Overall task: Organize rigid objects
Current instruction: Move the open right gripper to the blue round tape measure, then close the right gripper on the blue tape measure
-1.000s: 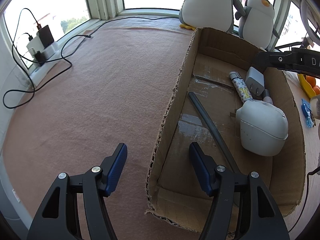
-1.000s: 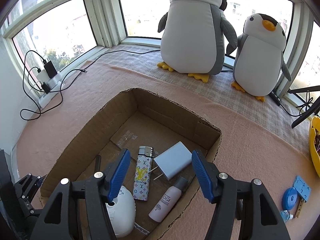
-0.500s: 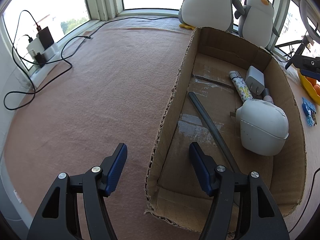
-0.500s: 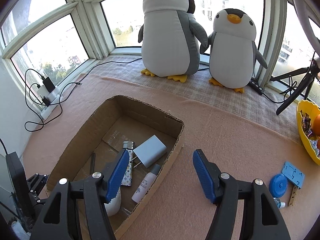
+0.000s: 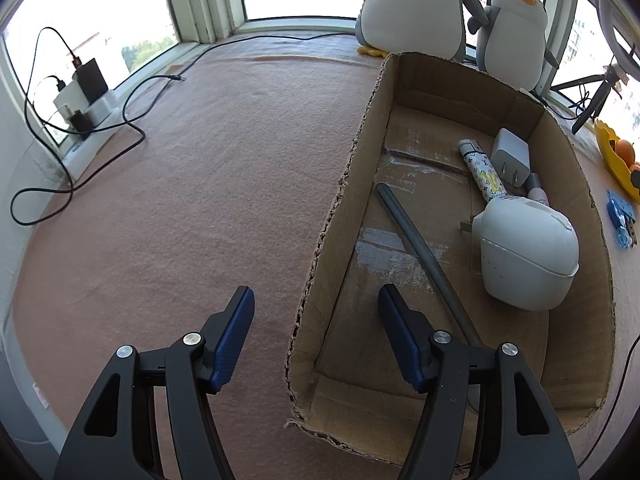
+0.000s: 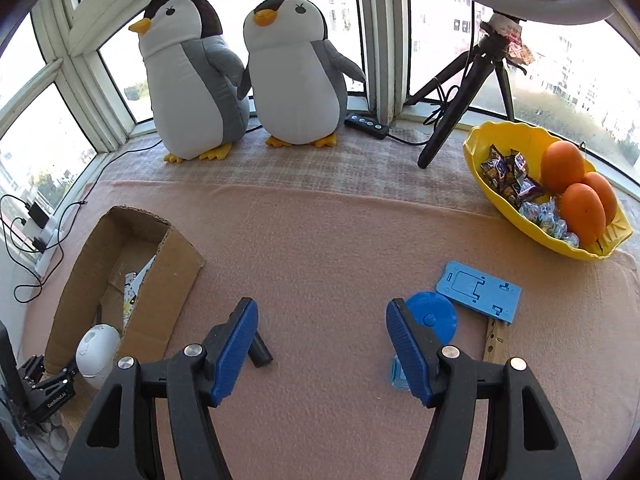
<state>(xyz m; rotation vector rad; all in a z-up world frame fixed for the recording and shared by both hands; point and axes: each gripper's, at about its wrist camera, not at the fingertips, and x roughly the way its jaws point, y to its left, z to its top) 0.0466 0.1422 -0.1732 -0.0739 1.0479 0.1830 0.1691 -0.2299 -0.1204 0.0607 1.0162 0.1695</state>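
A cardboard box [image 5: 332,216] lies on the pink cloth. It holds a grey rod [image 5: 416,240], a white rounded device [image 5: 524,252], a patterned lighter [image 5: 484,172], a white charger [image 5: 512,156] and a small bottle [image 5: 536,192]. My left gripper [image 5: 316,334] is open and straddles the box's left wall near its front corner, its pads clear of the cardboard. My right gripper [image 6: 320,340] is open over bare cloth to the right of the box [image 6: 160,280]. A short black cylinder [image 6: 260,354] lies by its left finger. A blue disc [image 6: 430,318] and a clear blue piece [image 6: 398,372] lie by its right finger.
A blue phone stand [image 6: 478,292] and a wooden stick [image 6: 494,340] lie right of the disc. A yellow bowl [image 6: 532,228] with oranges and sweets stands at the far right. Two plush penguins [image 6: 192,80], a tripod [image 6: 460,100] and cables [image 5: 100,152] line the window side.
My right gripper has swung right, from above the box to the cloth by the blue items, and has left the left wrist view. My left gripper has stayed put.
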